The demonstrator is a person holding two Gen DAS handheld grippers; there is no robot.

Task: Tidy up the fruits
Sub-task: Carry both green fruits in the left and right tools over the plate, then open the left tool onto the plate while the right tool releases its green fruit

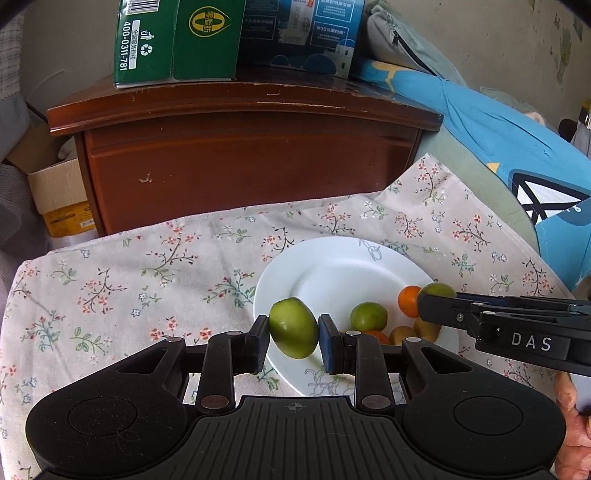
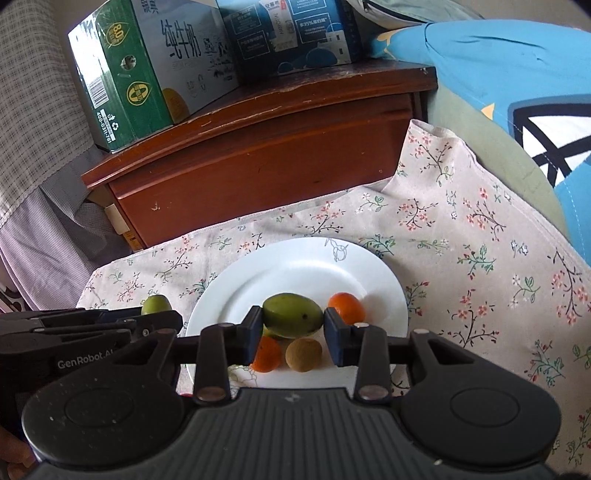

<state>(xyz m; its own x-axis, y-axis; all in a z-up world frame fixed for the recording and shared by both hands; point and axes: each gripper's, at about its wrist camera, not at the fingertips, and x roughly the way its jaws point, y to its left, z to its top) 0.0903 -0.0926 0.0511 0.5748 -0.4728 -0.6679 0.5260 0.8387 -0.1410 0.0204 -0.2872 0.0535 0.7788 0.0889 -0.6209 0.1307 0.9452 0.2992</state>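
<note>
My left gripper [image 1: 293, 338] is shut on a small green round fruit [image 1: 293, 328], held just over the near-left rim of the white plate [image 1: 332, 266]. My right gripper [image 2: 291, 326] is shut on a green mango [image 2: 292, 315] above the plate [image 2: 295, 269]. On the plate lie an orange tangerine [image 2: 346, 306], a second tangerine [image 2: 266, 354] and a brown kiwi [image 2: 303, 354]. In the left wrist view the right gripper [image 1: 424, 299] reaches in from the right with the mango [image 1: 439, 290], beside a green fruit [image 1: 368, 316] and a tangerine [image 1: 408, 301]. The left gripper's fruit [image 2: 156, 304] shows at the left in the right wrist view.
The plate rests on a floral cloth [image 1: 147, 266]. Behind stands a brown wooden cabinet [image 1: 240, 155] with a green carton [image 1: 173, 40] and a blue carton [image 1: 299, 33] on top. Blue bedding [image 1: 498, 129] lies at the right, a cardboard box [image 1: 59, 192] at the left.
</note>
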